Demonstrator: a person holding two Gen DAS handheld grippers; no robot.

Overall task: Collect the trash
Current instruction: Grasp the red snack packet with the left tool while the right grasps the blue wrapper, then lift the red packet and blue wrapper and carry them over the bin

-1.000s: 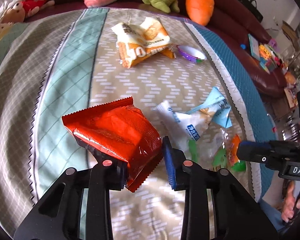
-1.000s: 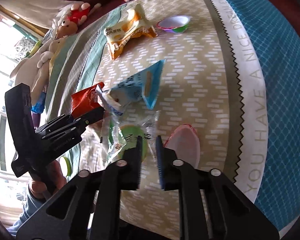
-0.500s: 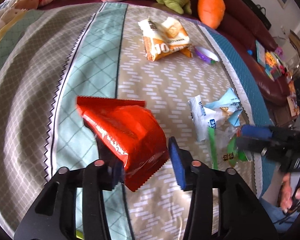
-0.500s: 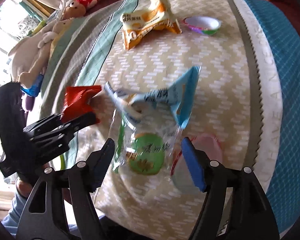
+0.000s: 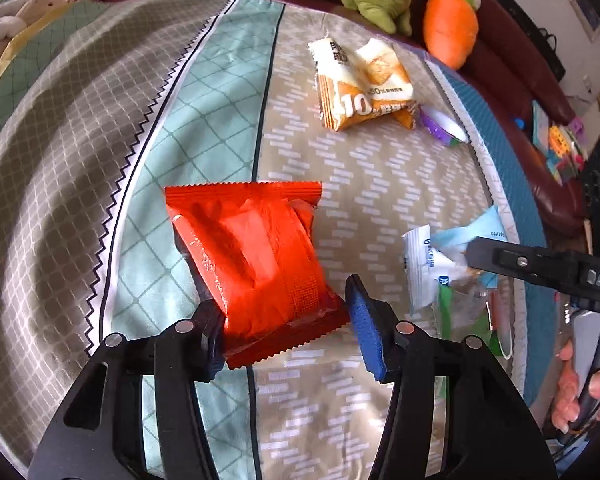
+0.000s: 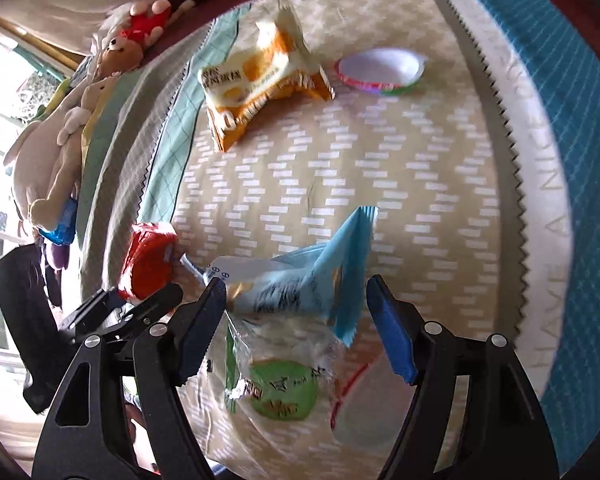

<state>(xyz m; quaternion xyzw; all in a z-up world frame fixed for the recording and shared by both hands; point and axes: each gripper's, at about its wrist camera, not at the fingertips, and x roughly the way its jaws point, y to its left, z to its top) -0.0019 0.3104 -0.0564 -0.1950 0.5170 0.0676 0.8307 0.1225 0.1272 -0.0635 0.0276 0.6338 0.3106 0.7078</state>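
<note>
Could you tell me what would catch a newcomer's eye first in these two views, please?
The bright red snack packet lies on the patterned bedspread between the open jaws of the left hand-held gripper. To its right, a heap of blue, white and green wrappers sits between the open jaws of the right hand-held gripper. Farther back lie an orange-and-white biscuit bag and a small cup.

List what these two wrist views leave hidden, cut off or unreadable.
- Left wrist view: the orange snack bag hides part of the purple-rimmed cup.
- Left wrist view: the right claw covers part of the pale blue wrapper.
- Right wrist view: the green-label wrapper's print is blurred.
- Right wrist view: the left claw hides the red packet's lower end.
</note>
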